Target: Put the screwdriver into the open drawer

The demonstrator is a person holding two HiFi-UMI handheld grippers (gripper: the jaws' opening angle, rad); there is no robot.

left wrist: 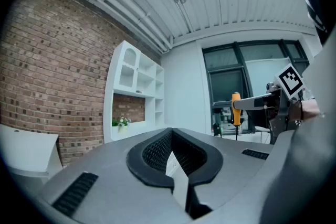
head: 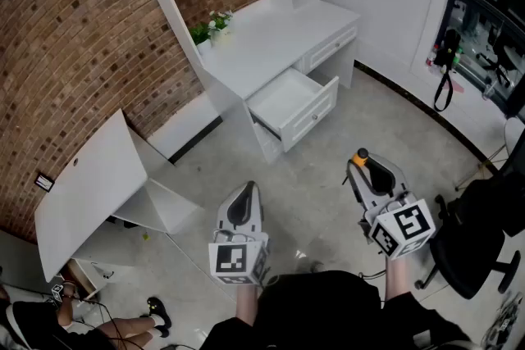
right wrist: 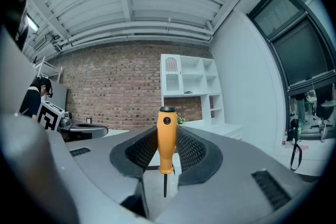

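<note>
Floor (head: pixel 320 193) of pale speckled stone, brick wall (head: pixel 74 37) at left, white desk (head: pixel 271 37) with shelves against it.

Drawer (head: pixel 316 112): pulled out from under the desk top, front panel facing the room. The inside shows bare white; nothing seen in it.

Right tongs (head: pixel 359 163): closed on the screwdriver (head: pixel 361 153). The right gripper view shows the orange handle (right wrist: pixel 166 139) upright between the black pads, black cap on top, thin dark shaft hanging below the grip. Hold looks square, handle not tilted.

Left tongs (head: pixel 246 197): tips brought together, nothing between them in the left gripper view (left wrist: pixel 176 157). Held level beside the right, taking no part.

Position: both tongs are out over open floor, close in front of the person, well apart from the drawer. The screwdriver is in the air, not over the drawer.

Status, judged: pickup done, drawer already open, so no opening step needed. Left to do: carry the screwdriver across to the drawer, lower it inside, open the right tongs. Roughly the first half complete; placement not yet begun.
</note>
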